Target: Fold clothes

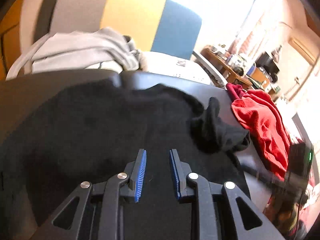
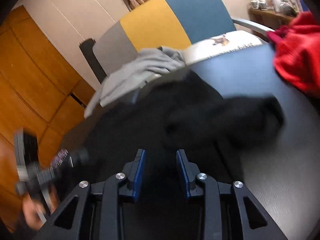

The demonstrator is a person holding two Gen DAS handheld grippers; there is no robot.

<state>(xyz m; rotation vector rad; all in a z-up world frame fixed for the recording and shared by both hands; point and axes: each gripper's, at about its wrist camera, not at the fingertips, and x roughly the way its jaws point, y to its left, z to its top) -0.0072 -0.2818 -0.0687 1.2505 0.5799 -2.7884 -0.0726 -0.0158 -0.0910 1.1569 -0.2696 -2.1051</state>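
The soft, floppy black shirt is lying on the worktop; both tongs are hanging apart, holding nothing; grabbing an edge looks best.

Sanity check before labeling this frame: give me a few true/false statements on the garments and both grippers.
1. The left gripper is open with nothing between its fingers. True.
2. The right gripper is clamped on the red garment. False: it is open, over the black garment; the red one lies apart, far right.
3. The black garment is neatly folded. False: it lies spread out, one part bunched up.
4. A grey garment sits on the chair. True.
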